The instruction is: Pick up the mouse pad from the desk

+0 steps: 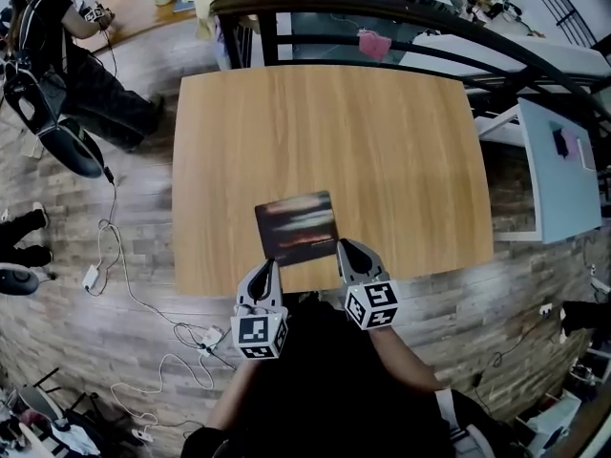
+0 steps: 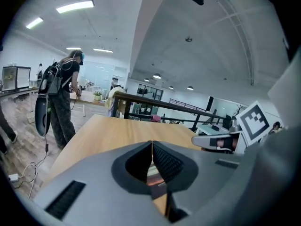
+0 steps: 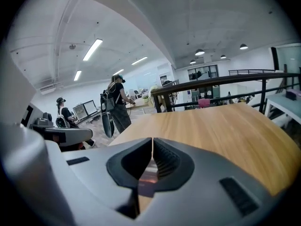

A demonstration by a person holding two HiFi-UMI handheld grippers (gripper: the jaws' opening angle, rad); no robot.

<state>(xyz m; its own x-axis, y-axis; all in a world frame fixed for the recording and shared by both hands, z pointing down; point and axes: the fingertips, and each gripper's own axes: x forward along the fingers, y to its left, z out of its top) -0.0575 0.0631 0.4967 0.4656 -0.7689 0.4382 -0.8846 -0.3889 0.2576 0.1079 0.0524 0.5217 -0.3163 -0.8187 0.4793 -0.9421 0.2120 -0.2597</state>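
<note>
The mouse pad [image 1: 298,225], dark with reddish streaks, lies flat on the wooden desk [image 1: 325,132] close to its front edge. My left gripper [image 1: 269,265] is at the pad's near left corner and my right gripper [image 1: 343,246] at its near right corner, both at the desk's front edge. Each has its jaws shut, tips touching, with nothing between them. In the left gripper view the shut left gripper [image 2: 152,144] points over the pad [image 2: 155,179], with the right gripper [image 2: 214,141] beside it. The right gripper view has the shut right gripper [image 3: 153,140] above the pad [image 3: 147,176].
A black railing [image 1: 382,12] with a pink cloth [image 1: 374,44] runs behind the desk. A white table [image 1: 558,170] stands to the right. A person [image 1: 72,51] stands at the far left. Cables and a power strip [image 1: 200,337] lie on the floor.
</note>
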